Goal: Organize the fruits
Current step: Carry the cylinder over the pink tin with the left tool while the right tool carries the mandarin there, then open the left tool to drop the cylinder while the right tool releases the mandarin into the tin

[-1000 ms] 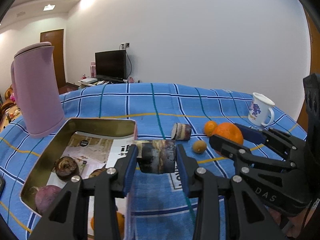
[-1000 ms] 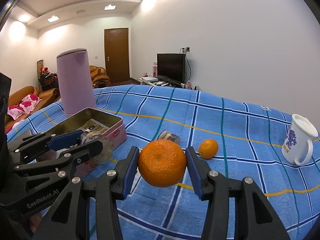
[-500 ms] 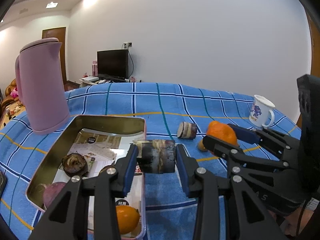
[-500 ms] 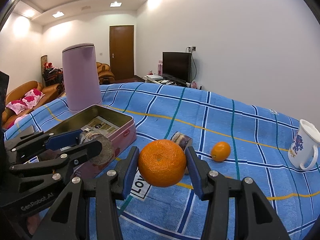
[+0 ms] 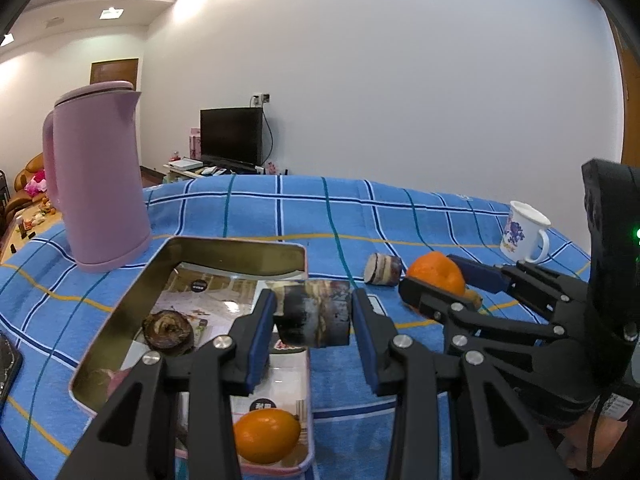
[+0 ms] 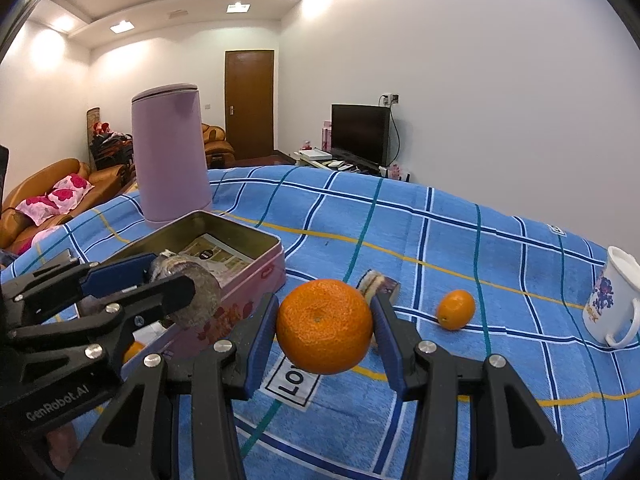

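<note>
A: What is held at this moment?

B: A dark cut sugarcane piece [image 5: 314, 317] is clamped between the jaws of the left gripper [image 5: 313, 334], above the right rim of the open tin [image 5: 236, 249]. A large orange [image 6: 325, 326] is gripped by the jaws of the right gripper [image 6: 325, 338], above the blue checked cloth [image 6: 460, 248] on the worktop, just right of the tin.

A: How should the placing be done well?

B: The cane piece should probably be carried a little further left, so that the tin's wall is cleared before the jaws are opened. It would be best lowered into a bare patch of the paper-lined floor, between the dark round fruit [image 5: 168, 327] at the left and the small orange fruit [image 5: 266, 435] at the near end.

A: And the orange?

B: It should be kept clamped and brought over only once the left gripper is out of the way; the two stand close together. A low release is advised, since round fruit is likely to roll.

A: What is left outside?

B: A second cane piece [image 5: 383, 269] and a small orange [image 6: 456, 309] lie on the cloth, farther off.
</note>
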Available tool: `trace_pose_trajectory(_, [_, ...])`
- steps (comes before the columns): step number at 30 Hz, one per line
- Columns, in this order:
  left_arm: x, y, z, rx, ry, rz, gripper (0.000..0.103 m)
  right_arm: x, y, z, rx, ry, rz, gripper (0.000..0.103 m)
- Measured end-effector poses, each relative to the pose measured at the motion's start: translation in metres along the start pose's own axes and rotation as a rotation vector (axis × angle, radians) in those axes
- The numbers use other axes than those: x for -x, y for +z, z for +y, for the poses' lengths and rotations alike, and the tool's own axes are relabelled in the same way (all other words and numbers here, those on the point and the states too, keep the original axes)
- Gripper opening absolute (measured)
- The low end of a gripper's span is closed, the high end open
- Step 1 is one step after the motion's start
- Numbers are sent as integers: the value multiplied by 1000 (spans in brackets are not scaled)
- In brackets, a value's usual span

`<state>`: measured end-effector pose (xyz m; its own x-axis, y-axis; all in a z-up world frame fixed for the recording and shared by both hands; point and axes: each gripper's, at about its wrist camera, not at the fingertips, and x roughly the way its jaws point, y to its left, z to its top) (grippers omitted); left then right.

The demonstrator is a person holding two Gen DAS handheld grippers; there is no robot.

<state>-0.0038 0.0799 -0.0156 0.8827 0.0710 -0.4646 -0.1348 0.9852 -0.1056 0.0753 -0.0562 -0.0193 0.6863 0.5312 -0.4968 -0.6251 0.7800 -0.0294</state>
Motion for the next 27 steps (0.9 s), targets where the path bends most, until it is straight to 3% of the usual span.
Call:
trace_pose_trajectory(18, [9,6,34,34,52,-1,40,-8,19,30,59,57,-4,50])
trace_pose_trajectory(27, [9,5,70,78,121,22,40,-15,32,56,100,116,-7,50])
